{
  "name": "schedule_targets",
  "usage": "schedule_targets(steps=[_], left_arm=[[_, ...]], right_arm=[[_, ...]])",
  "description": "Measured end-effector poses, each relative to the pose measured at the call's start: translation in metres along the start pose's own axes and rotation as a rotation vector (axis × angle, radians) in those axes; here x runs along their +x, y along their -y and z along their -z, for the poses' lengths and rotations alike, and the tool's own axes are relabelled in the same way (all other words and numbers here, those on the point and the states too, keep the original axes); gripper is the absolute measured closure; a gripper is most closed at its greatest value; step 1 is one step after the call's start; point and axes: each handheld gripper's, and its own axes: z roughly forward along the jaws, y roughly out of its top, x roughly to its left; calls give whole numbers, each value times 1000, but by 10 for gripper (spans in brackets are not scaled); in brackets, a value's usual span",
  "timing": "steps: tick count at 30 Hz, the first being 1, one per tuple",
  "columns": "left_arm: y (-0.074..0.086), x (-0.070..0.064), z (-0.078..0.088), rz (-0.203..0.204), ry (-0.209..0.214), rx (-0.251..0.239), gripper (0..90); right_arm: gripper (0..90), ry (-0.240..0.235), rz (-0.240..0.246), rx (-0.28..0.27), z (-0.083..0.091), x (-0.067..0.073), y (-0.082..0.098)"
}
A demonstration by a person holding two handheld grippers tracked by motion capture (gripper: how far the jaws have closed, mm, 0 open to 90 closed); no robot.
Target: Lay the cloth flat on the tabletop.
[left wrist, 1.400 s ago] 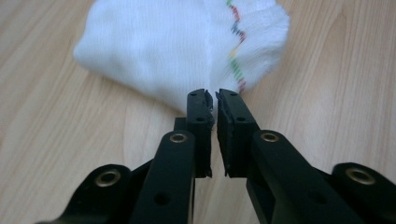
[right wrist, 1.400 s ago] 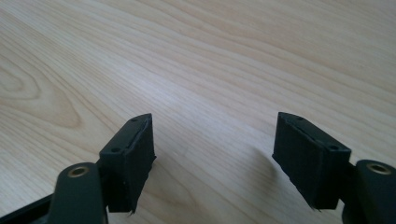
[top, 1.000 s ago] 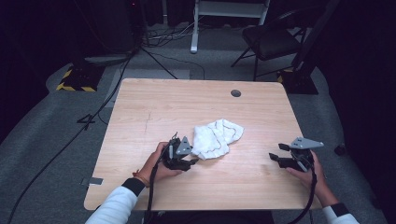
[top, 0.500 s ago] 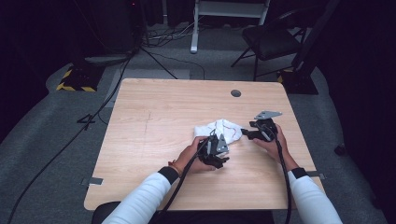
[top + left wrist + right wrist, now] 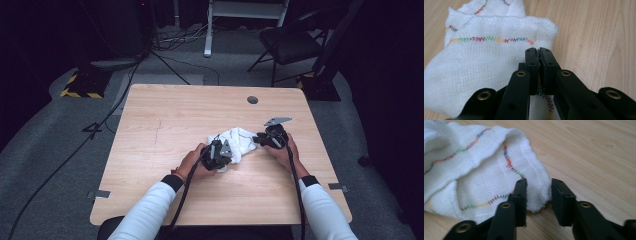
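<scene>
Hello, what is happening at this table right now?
A person works on a white cloth with coloured zigzag stitching, which lies crumpled on the wooden table, using a hand-held gripper in each hand. The left gripper has just closed and is shut on an edge of the cloth. The right gripper has been closing around another edge: the hem sits between its jaws, but a gap remains beside it, so that pinch does not look finished.
</scene>
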Motion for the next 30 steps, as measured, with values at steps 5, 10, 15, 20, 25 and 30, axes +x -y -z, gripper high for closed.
schedule_targets(steps=[5,10,15,20,25,30], left_arm=[[11,7,29,51,-42,-81,867],[28,13,64,110,-80,-156,868],[51,14,85,152,-118,-157,869],[73,14,97,207,-113,-152,873],[86,5,110,247,-82,-166,876],[100,-13,118,233,-51,-137,878]], right_arm=[[864,49,41,13,6,6,1],[872,66,25,-6,29,-1,8],[874,92,17,-23,56,-8,16],[875,120,-14,-49,80,-15,22],[876,127,-52,-58,98,-22,29],[875,128,-68,-54,108,-26,36]])
